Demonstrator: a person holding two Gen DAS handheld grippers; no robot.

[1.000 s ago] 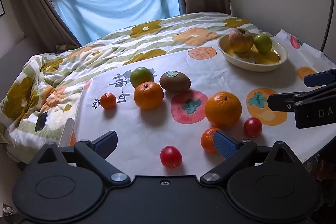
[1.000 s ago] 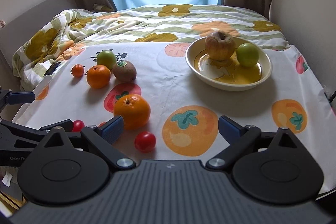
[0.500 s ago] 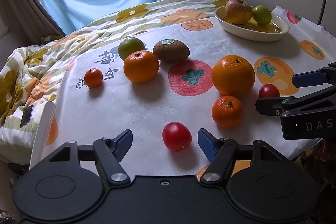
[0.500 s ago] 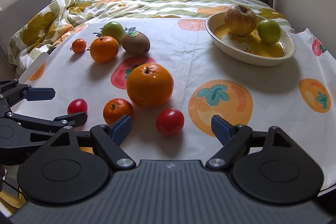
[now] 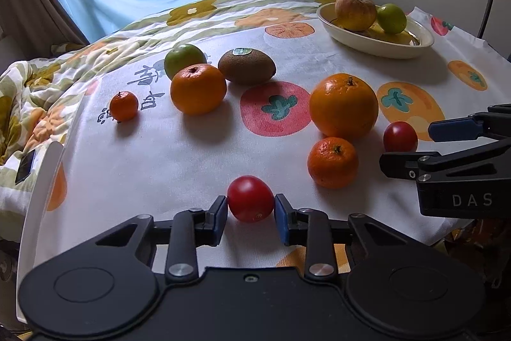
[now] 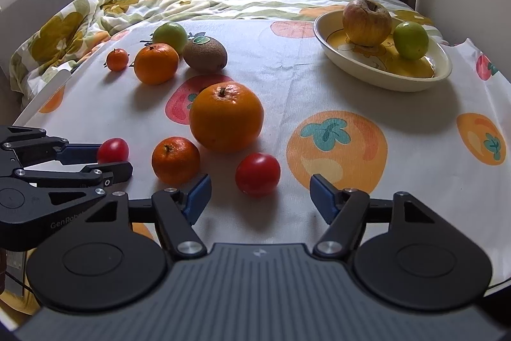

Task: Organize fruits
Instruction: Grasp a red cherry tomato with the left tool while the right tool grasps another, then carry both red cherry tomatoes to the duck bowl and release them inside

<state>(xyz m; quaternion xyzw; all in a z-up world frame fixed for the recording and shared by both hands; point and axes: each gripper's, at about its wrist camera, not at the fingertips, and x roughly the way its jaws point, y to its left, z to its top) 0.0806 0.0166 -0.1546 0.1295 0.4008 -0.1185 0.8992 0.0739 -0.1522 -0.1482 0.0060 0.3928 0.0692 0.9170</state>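
Observation:
My left gripper (image 5: 250, 213) is shut on a red cherry tomato (image 5: 250, 198) that rests on the tablecloth near the front edge; it also shows in the right wrist view (image 6: 112, 150). My right gripper (image 6: 260, 195) is open, with a second red tomato (image 6: 258, 174) just ahead between its fingers, untouched. A large orange (image 6: 226, 116) and a small mandarin (image 6: 175, 159) lie close by. A cream bowl (image 6: 377, 75) at the back right holds an apple (image 6: 367, 21) and a green fruit (image 6: 410, 40).
At the back left lie a kiwi (image 5: 246, 66), a medium orange (image 5: 198, 88), a green fruit (image 5: 184, 59) and a tiny mandarin (image 5: 124, 105). A floral quilt (image 5: 38, 85) lies beyond the table. The table's front edge is right under both grippers.
Both grippers moved forward and lower toward the table. The left gripper closed onto the red tomato. The right gripper stayed open and came up to the second tomato.

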